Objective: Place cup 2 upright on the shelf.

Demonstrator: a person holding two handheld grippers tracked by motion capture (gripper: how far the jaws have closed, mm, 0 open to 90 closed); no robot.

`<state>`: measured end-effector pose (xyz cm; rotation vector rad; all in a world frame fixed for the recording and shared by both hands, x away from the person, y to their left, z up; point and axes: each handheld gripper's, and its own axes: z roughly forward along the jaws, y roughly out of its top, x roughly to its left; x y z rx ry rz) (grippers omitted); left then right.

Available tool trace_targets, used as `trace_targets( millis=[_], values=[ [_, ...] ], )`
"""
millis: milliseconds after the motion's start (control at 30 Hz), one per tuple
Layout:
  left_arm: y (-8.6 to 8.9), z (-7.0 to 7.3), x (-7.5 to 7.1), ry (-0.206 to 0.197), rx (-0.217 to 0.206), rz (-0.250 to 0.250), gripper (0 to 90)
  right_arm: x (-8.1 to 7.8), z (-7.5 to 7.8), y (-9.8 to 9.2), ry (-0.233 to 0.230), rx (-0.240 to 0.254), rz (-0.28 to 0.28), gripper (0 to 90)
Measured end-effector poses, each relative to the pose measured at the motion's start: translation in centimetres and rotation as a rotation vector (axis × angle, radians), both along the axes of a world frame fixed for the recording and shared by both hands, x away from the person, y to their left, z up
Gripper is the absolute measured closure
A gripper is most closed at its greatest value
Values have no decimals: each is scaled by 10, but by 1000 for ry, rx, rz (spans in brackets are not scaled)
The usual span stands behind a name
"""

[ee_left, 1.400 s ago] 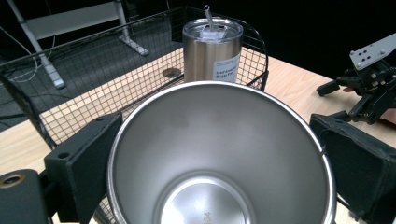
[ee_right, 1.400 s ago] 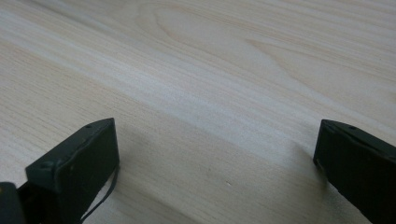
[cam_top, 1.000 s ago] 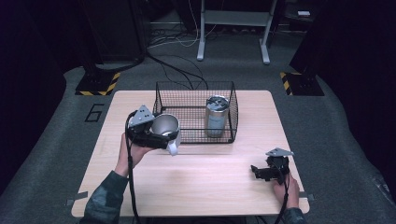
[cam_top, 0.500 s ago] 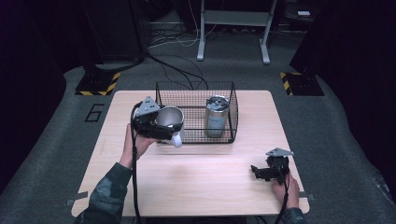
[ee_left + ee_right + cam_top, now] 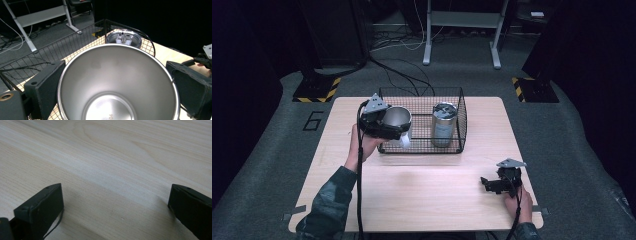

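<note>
A shiny steel cup [image 5: 397, 119] hangs open side up over the left part of the black wire basket [image 5: 422, 149], with my left gripper [image 5: 396, 129] shut on it. In the left gripper view both black jaws press the sides of the cup [image 5: 117, 75]. A steel tumbler with a lid [image 5: 444, 124] stands upright in the right part of the basket, and that tumbler [image 5: 123, 38] sits just beyond the cup's rim. My right gripper [image 5: 490, 184] rests low on the table's front right, open with nothing between its jaws [image 5: 115, 202].
The light wooden table [image 5: 422, 195] carries the basket at its back middle. In the left gripper view the basket's wire wall [image 5: 62, 42] rises behind the cup. A metal stand, cables and dark equipment stand on the floor beyond the table.
My left gripper has carried the cup up and to the right, from beside the basket's left wall to over its left part. The right gripper has stayed still.
</note>
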<state>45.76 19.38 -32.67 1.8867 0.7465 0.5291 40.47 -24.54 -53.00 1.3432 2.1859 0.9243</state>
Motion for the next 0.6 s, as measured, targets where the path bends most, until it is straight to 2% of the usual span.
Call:
trace_targets(
  millis=[600],
  values=[
    [-10,2,28,7,18,38,63,0,0,0,2,-1,-1,0]
  ],
)
